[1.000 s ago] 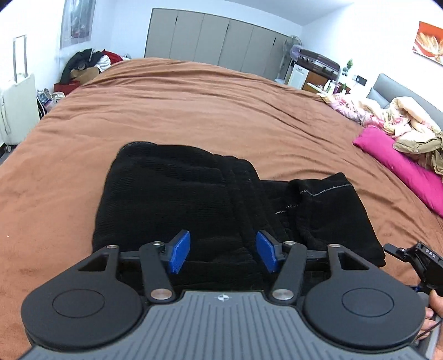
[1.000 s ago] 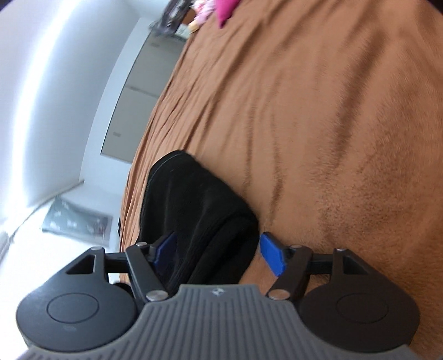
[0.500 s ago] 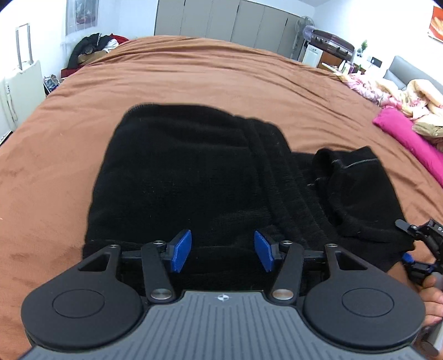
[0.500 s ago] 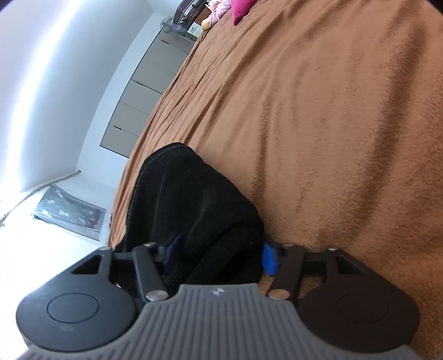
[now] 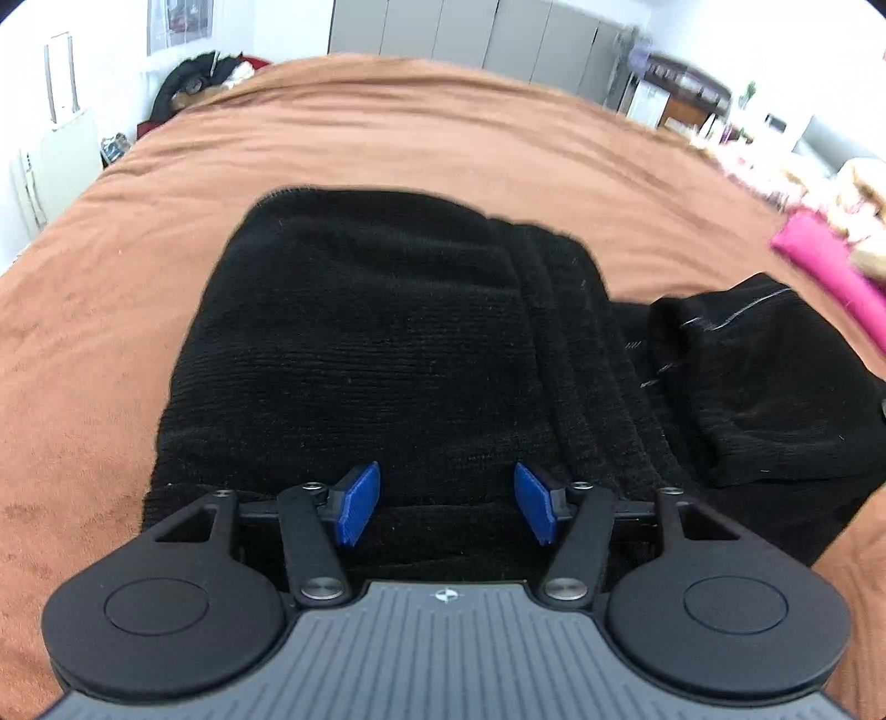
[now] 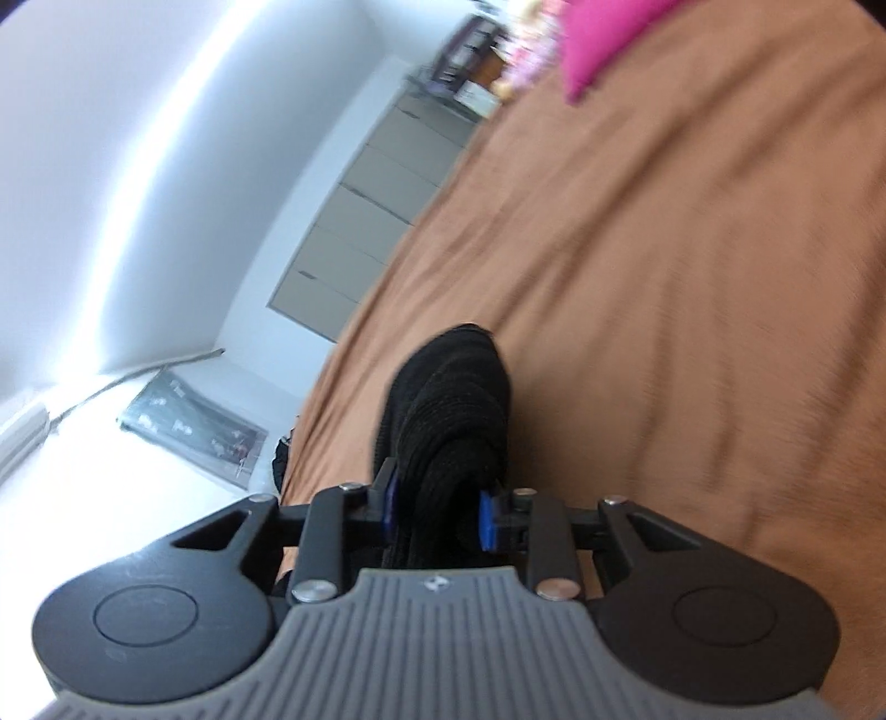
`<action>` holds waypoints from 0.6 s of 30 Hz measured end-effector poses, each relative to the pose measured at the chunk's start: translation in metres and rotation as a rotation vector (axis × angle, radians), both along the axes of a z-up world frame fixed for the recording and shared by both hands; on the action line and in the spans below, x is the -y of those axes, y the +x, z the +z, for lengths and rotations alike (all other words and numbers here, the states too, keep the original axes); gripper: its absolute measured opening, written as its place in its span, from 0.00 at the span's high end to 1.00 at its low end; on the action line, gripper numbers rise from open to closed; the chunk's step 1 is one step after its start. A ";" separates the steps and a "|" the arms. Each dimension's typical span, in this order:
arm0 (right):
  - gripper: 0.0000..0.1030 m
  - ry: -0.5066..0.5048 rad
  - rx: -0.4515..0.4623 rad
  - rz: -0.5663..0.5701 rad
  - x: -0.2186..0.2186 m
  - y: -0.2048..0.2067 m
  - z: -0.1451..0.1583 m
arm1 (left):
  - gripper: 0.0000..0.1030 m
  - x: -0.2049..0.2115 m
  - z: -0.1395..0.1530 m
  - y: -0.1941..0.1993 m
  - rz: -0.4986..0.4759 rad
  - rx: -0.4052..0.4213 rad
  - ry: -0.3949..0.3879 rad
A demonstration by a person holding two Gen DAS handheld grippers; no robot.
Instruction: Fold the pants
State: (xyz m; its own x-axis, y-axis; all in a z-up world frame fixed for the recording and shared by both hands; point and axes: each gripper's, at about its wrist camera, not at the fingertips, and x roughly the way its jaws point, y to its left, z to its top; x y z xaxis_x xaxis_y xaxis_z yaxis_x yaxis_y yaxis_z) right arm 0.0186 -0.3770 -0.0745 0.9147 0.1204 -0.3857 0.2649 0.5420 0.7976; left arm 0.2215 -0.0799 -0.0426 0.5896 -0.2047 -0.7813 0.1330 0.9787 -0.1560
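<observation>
Left wrist view shows the black knit pants lying partly folded on the brown bed cover, a broad flat panel in the middle and a bunched end with a thin pale seam line off to the right. Over the near edge of that panel sits the left claw, its blue pads standing apart with only flat fabric showing between them; they grip nothing. Right wrist view has the right claw pinched on a thick bundled fold of the same pants, cloth bulging out past the pads. Its jaws have just been closing, and the fabric is caught between them. That view is tilted and blurred, with the bed cover sweeping across its right side. Farther off lie a pink pillow at the right edge of the bed, grey wardrobe doors along the far wall, and a pile of dark clothes at the far left.
</observation>
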 end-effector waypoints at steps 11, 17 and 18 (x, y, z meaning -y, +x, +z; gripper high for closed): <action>0.78 -0.273 0.155 0.118 -0.091 0.012 0.096 | 0.30 -0.073 0.000 -0.050 0.112 0.026 0.027; 0.78 -0.557 0.288 0.251 -0.175 0.005 0.139 | 0.31 -0.078 -0.004 -0.039 0.142 -0.021 -0.042; 0.78 -0.621 0.313 0.286 -0.193 0.004 0.144 | 0.31 -0.081 -0.006 -0.040 0.146 -0.024 -0.053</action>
